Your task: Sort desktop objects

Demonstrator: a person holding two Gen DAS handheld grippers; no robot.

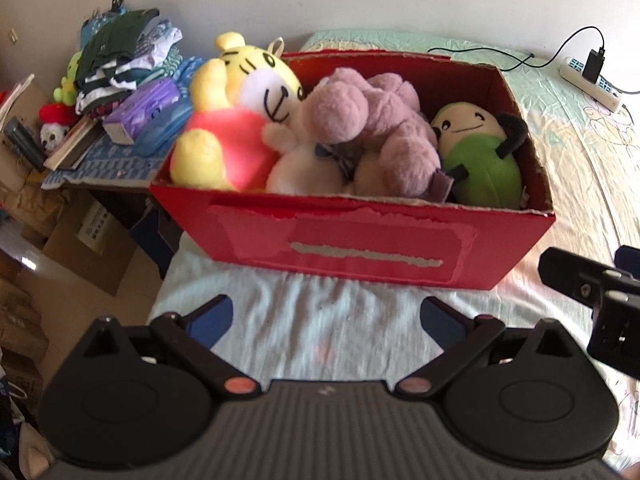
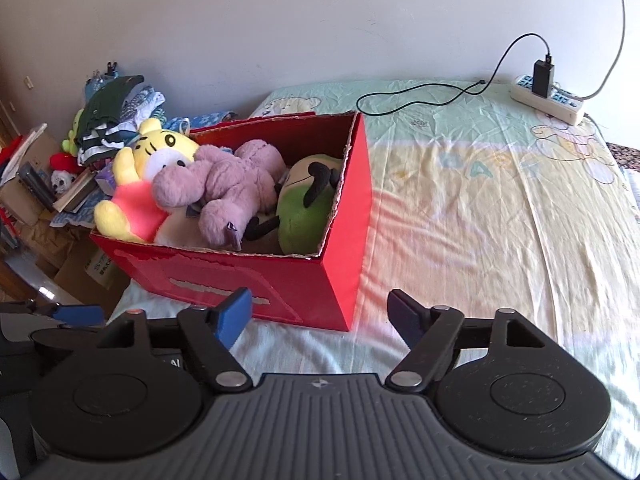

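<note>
Red cardboard box (image 1: 360, 248) is sitting at the bed's (image 2: 500, 208) left edge, holding three plush toys: yellow tiger (image 1: 236, 120), purple bear (image 1: 372, 128), green doll (image 1: 480, 156). They are looking soft, light and squashable; best pinched at a limb or the body. Left gripper (image 1: 326, 316) and right gripper (image 2: 320, 312) are both hovering wide open, holding nothing.

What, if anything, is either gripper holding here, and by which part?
Nothing is held. The left gripper and right gripper both stand open over the bedsheet, with no toy between their fingers.
</note>
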